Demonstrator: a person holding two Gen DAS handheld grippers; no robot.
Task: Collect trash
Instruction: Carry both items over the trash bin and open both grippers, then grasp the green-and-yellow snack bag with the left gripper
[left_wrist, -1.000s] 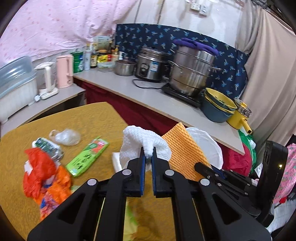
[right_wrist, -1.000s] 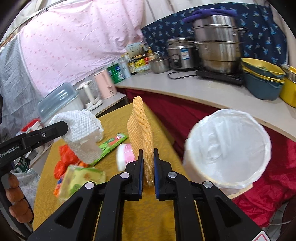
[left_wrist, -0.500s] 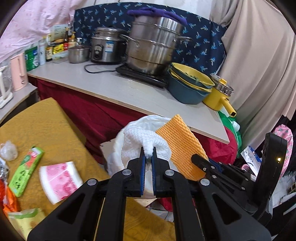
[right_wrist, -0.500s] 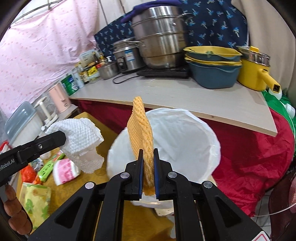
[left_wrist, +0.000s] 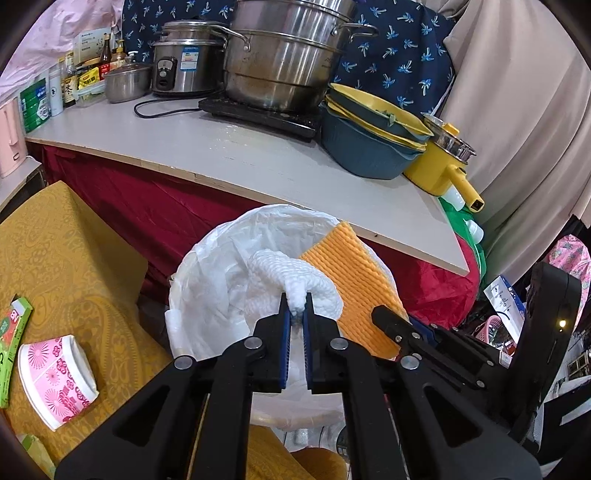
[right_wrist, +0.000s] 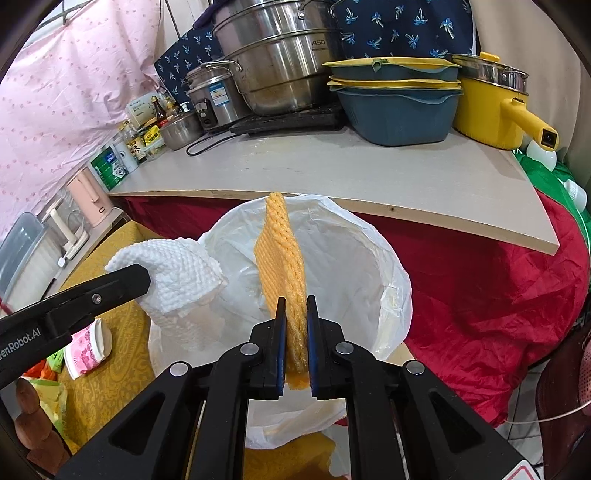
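Left gripper (left_wrist: 297, 314) pinching white cloth (left_wrist: 295, 280), right gripper (right_wrist: 295, 317) pinching orange cloth (right_wrist: 282, 266), above lined bin (right_wrist: 391, 295)

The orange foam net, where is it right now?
Clamped upright in the right gripper, the orange foam net hangs over the white-lined bin, right of the white foam net.

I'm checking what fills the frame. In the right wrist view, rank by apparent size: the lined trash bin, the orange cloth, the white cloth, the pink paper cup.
1. Lined trash bin, clearly largest.
2. Orange cloth and white cloth: look alike; the orange one is seen nearly edge-on, so no ranking.
3. Pink paper cup, smallest, partly hidden by the left gripper.
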